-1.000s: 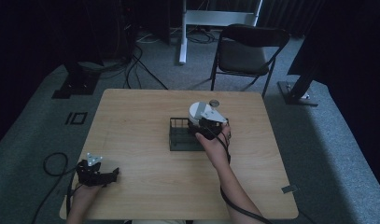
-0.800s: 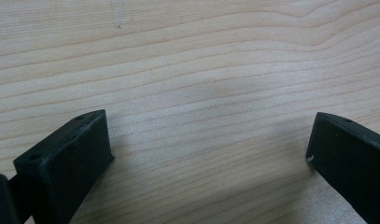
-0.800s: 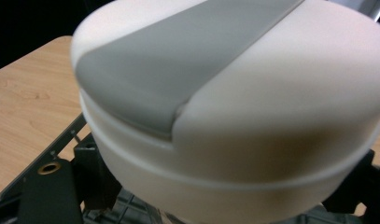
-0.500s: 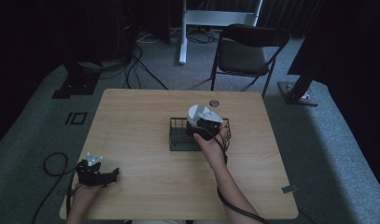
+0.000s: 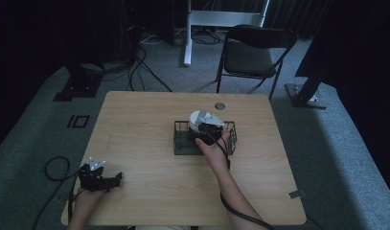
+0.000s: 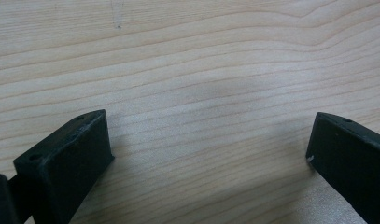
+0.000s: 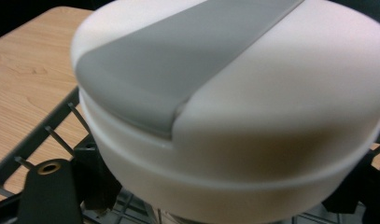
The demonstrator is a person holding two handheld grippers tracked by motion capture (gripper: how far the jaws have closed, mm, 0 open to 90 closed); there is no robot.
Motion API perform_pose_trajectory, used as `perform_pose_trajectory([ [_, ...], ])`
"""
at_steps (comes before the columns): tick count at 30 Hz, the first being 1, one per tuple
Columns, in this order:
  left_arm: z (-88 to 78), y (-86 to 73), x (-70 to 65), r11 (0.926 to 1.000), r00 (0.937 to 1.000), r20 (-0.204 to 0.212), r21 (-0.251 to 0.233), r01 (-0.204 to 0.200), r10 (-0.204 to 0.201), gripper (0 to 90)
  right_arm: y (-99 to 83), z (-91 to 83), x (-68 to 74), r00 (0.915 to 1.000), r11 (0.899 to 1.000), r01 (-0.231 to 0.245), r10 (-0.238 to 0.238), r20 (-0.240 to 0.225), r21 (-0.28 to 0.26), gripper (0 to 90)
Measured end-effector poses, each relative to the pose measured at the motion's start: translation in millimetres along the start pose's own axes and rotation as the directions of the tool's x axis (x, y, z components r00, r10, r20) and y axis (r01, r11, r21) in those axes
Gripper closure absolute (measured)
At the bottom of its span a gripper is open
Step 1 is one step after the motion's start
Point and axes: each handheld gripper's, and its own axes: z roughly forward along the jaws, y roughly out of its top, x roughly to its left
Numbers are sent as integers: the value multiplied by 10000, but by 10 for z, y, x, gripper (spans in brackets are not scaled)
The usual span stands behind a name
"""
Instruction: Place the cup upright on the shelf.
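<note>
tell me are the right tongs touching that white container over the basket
Touching. In the right gripper view both black jaws press against the sides of the white container, which hangs over the wire basket; the right tongs grip it.

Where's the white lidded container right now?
In the high view, the white container sits over the wire basket mid-table, at the right gripper.

In the right gripper view, the white lidded container [image 7: 234, 116] was cut off at twelve and three o'clock, hiding both jaw tips and most of the wire basket [image 7: 43, 135]. In the high view, the right gripper [image 5: 205, 132] covered the container's near side; its grip could not be judged.
</note>
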Motion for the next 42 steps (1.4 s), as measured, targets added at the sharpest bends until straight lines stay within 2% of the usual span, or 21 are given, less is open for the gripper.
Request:
perform_pose_trajectory([
  [5, 0, 0, 0, 10000, 10000, 0, -1, -1, 1, 1, -8, 18, 18, 9997, 9997, 232, -232, -20, 92, 182],
  [15, 0, 0, 0, 10000, 10000, 0, 0, 0, 0, 1, -39, 12, 15, 9997, 9997, 240, -240, -105, 8, 180],
  [18, 0, 0, 0, 10000, 10000, 1, 0, -2, 2, 1, -43, 2, 0, 9993, 9998, 208, -208, -323, 6, 176],
  [20, 0, 0, 0, 10000, 10000, 0, 0, 1, -1, 1, -56, -8, 0, 9987, 9994, 345, -348, -382, -90, 156],
  [22, 0, 0, 0, 10000, 10000, 0, -1, -1, 1, 1, -56, -24, 3, 9984, 9997, 228, -233, -518, -86, 133],
  [24, 0, 0, 0, 10000, 10000, 0, 0, 0, 0, 1, -64, -37, 5, 9980, 9992, 392, -396, -494, -82, 128],
  [32, 0, 0, 0, 10000, 10000, 0, 1, -1, 1, 1, -92, -78, -21, 9967, 9993, 291, -309, -750, -238, 126],
  [37, 0, 0, 0, 10000, 10000, 1, 2, -5, 5, 1, -104, -118, -36, 9959, 9985, 456, -478, -770, -305, 126],
  [42, 0, 0, 0, 10000, 10000, -1, -1, -1, 1, 1, -115, -167, -50, 9950, 9982, 425, -461, -887, -412, 124],
])
